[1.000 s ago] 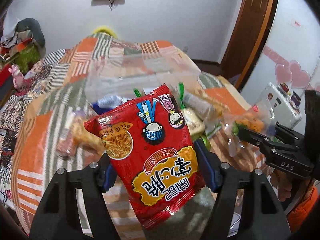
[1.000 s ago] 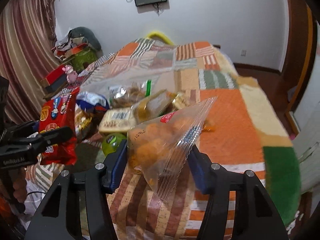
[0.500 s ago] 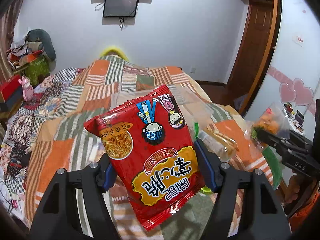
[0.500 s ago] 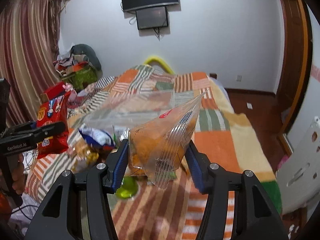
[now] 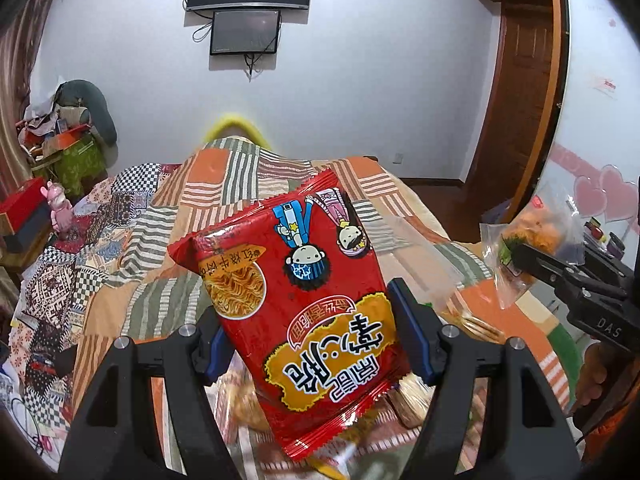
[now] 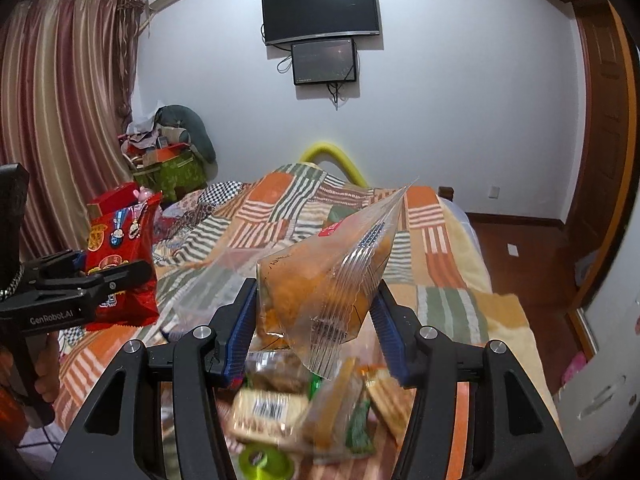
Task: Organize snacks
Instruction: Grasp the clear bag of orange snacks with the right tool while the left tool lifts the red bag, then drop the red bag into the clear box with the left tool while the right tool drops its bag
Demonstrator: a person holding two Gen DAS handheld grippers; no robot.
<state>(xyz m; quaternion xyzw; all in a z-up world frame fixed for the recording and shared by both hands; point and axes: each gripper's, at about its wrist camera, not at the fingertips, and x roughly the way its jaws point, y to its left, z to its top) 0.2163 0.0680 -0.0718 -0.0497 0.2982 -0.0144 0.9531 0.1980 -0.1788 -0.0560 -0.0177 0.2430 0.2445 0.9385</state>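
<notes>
Now, scene: two handheld grippers raised over a bed (image 5: 168, 280) with patchwork quilt; snack pile below, blurred.
Left gripper (image 5: 308, 336): jaws narrowed onto a red noodle pack (image 5: 296, 292), pinched across its lower half, print upside down, pack lifted clear of the bed.
Right gripper (image 6: 312, 320): jaws closed on a clear bag (image 6: 324, 276) of orange snacks, gripped at the full part, sealed end pointing up and right.
Why held so: both packs gripped mid-body so they don't flop or slip; likely held high to carry them clear of the pile.
Pile (image 6: 304, 404): wrapped biscuits, a barcode pack, something green; lies on the bed right under the right gripper; details blurred.
Clear bin: a faint transparent edge shows past the packs; can't tell its shape.
Step, judged: transport phase, one snack per hand, drop-off spot not evident.
Risk: the clear bag is slick and could slide out.
</notes>
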